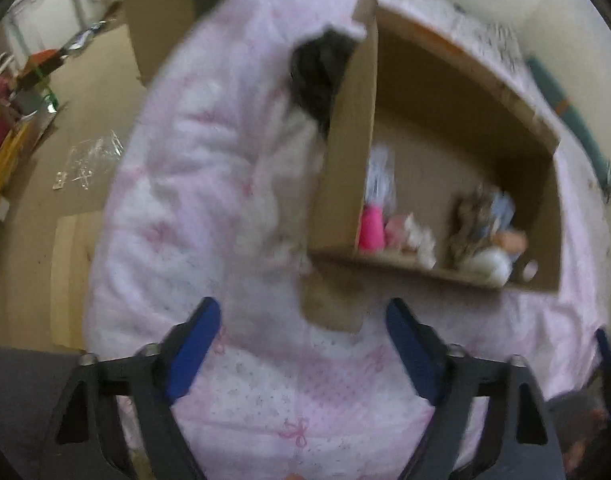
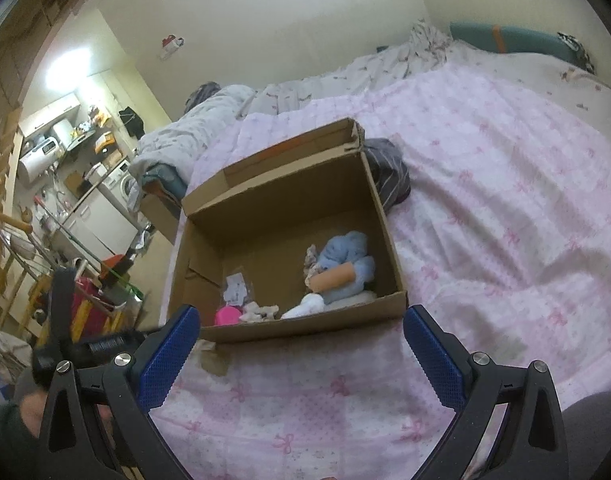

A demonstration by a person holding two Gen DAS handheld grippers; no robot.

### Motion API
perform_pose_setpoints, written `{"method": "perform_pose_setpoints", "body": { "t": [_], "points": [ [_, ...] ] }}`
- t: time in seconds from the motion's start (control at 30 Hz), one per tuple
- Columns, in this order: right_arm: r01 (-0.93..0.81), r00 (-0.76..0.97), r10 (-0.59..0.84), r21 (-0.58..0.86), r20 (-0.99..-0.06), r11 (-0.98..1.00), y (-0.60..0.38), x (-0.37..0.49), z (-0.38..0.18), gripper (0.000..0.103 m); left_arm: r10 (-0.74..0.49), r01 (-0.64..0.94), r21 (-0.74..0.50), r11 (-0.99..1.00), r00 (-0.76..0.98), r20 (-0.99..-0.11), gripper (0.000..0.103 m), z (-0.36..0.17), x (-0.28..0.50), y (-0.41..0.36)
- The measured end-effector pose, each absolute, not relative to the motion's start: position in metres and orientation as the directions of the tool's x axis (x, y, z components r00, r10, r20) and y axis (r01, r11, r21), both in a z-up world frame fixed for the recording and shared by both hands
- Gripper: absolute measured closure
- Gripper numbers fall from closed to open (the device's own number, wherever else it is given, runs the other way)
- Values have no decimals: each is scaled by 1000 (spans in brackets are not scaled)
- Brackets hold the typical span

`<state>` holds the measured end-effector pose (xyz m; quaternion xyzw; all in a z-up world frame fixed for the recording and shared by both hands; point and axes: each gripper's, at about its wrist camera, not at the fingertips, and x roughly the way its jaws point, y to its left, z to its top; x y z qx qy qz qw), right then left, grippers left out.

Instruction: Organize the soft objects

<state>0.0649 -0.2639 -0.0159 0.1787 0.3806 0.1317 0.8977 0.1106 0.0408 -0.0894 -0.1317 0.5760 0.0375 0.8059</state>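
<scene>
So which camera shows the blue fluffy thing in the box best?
The right wrist view. There the blue plush is sharp and seen from above, lying in the box with an orange tube across it. The left wrist view is blurred and shows only a bluish smear.

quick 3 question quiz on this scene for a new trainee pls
1. True or false: the cardboard box stands on the pink quilt.
2. Which lies beside the box, outside it? A) the dark striped cloth B) the light blue soft item C) the bright pink item
3. Fill in: the right gripper holds ____.

Key
1. True.
2. A; the other two lie inside the box.
3. Nothing; its jaws stand open over the quilt in front of the box.
</scene>
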Motion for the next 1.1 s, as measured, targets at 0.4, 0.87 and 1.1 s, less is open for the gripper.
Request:
{"method": "perform_pose_setpoints", "body": {
  "t": [0.4, 0.87, 1.1],
  "points": [
    [-93, 659, 386, 440, -645, 893, -267, 66, -21, 0, -102, -212, -148, 966, 213, -972, 69, -150, 134, 12],
    [-109, 641, 393, 428, -660, 897, -261, 67, -21, 0, -119, -187, -208, 960, 397, -910, 94, -77, 93, 30],
    [-113, 635, 395, 426, -665, 898, -259, 68, -22, 0, -158, -71, -245, 967, 588, -794, 94, -4, 76, 14]
  ]
}}
